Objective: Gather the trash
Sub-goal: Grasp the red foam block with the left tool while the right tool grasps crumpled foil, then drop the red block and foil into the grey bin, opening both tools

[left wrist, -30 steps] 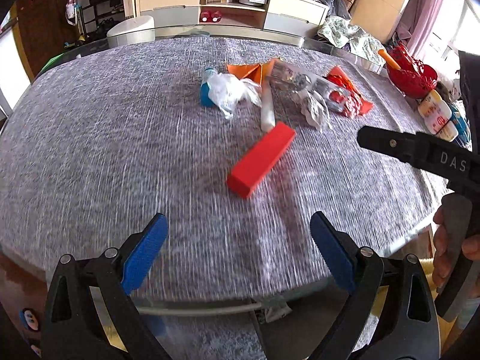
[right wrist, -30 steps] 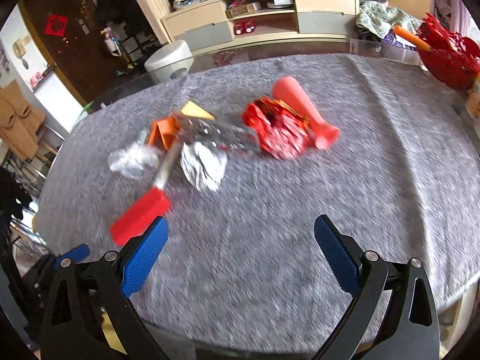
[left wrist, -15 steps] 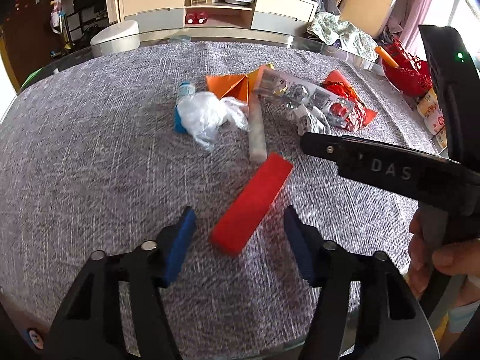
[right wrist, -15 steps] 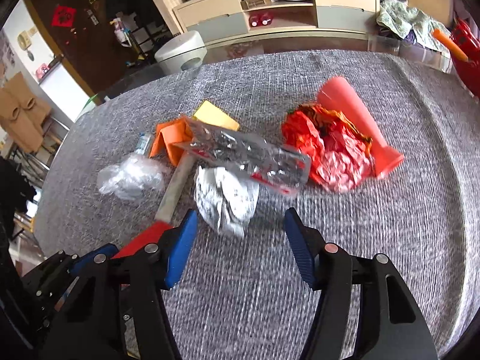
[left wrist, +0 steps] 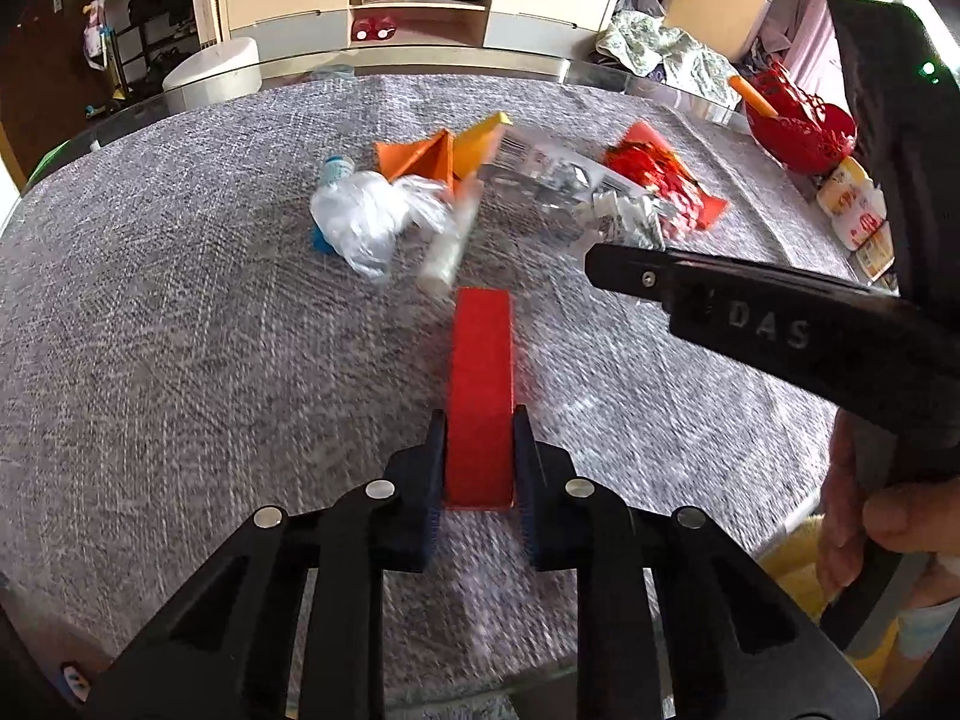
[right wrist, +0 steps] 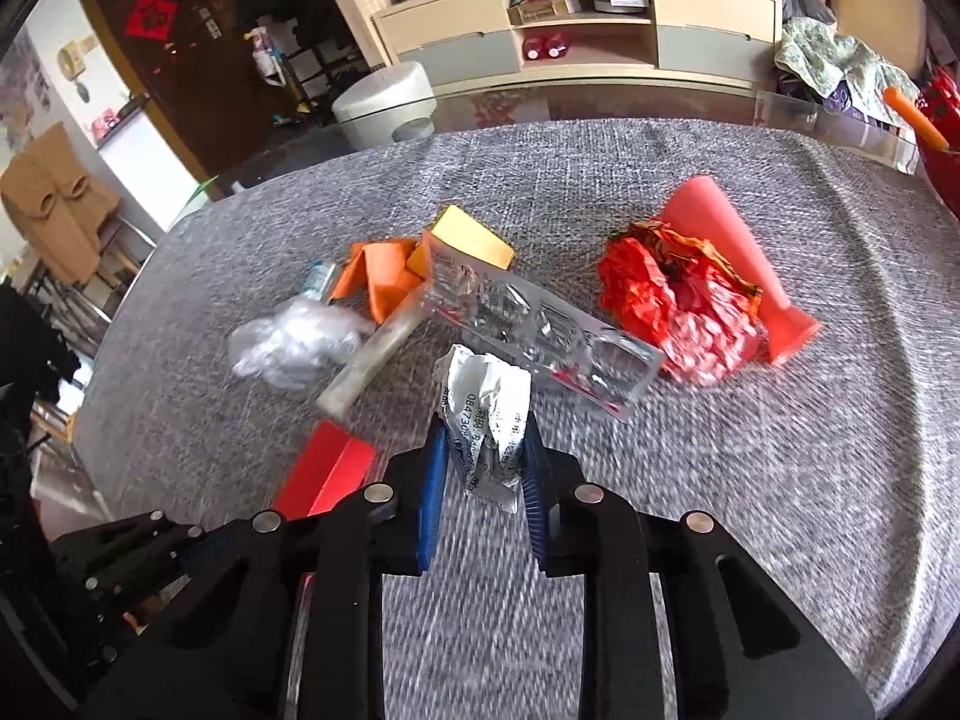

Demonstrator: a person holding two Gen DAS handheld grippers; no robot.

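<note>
My left gripper is shut on a long red box that lies on the grey tablecloth. My right gripper is shut on a crumpled white printed wrapper; the wrapper also shows in the left wrist view. The red box also shows at the lower left of the right wrist view. Beyond lie a clear plastic bag, a pale tube, a clear blister tray, an orange folded carton, a crumpled red wrapper and a pink cone.
A red basket and small yogurt bottles stand at the table's right edge. A white round stool and a low shelf unit stand beyond the table's far edge.
Both grippers moved forward over the table and closed. The left one closed on the red box, the right one on the white wrapper.
</note>
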